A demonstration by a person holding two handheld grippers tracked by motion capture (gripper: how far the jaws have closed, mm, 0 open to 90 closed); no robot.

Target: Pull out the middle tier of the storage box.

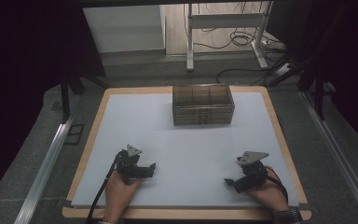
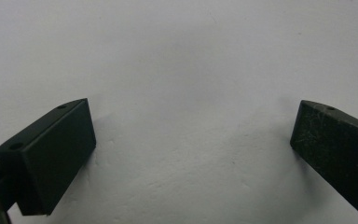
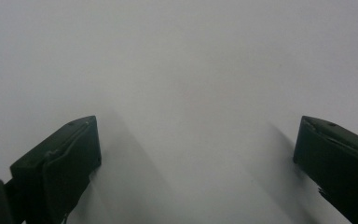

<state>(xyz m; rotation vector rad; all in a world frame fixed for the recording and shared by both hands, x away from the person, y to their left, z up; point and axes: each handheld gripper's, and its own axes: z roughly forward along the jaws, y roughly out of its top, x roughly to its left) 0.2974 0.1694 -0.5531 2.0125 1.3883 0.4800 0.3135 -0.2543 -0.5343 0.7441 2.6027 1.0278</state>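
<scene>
Left gripper (image 1: 153, 166) and right gripper (image 1: 228, 181) both spread wide, empty, low over white mat (image 1: 186, 140); box (image 1: 203, 104) well apart, far side

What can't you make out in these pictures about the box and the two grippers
- Box: in the high view, too small and dim to tell what its compartments hold or whether it is latched.
- Left gripper and right gripper: the high view shows them too small to judge the jaw gap; the gripper views show both wide open.
- Table: the right gripper view's surface is blurred.
</scene>
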